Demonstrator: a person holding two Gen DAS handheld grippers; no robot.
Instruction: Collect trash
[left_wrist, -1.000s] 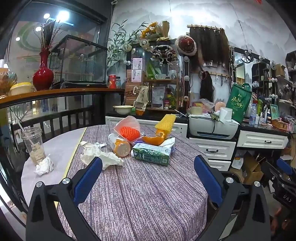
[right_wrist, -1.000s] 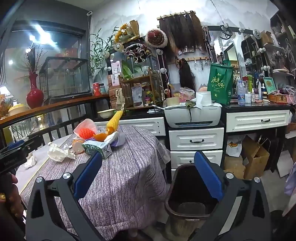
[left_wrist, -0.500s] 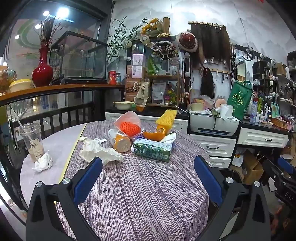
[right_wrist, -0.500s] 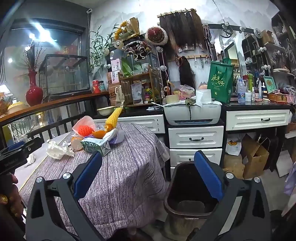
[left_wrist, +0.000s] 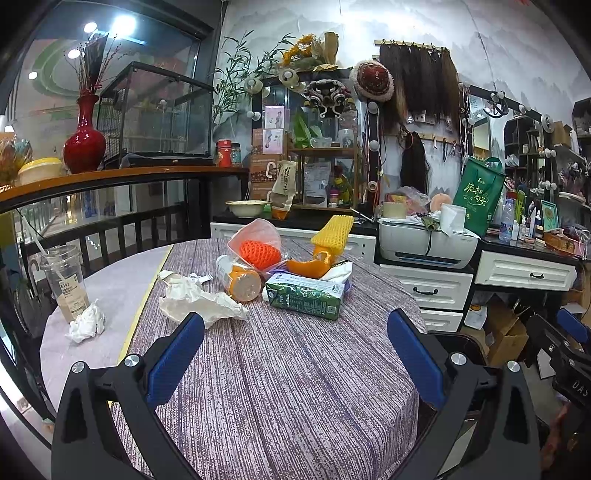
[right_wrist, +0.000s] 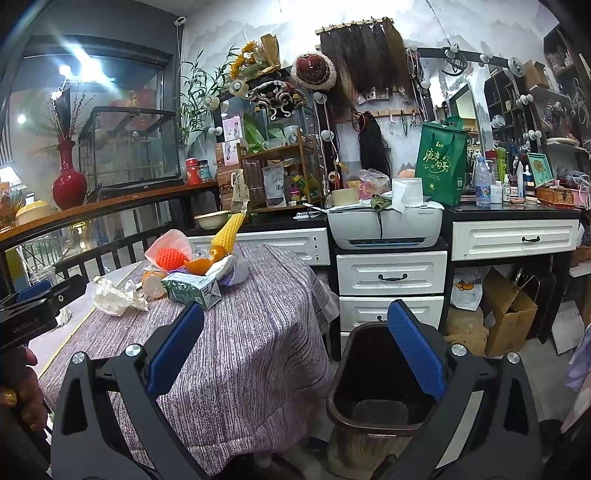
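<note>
Blue-padded tools gape empty; crumpled paper lies on the table.

far side of green carton hidden behind its own front face; print too small to read. orange peel partly hidden behind carton. lower body of bin cut off behind right gripper fingers. hand cropped by left edge. cup label illegible.
</note>
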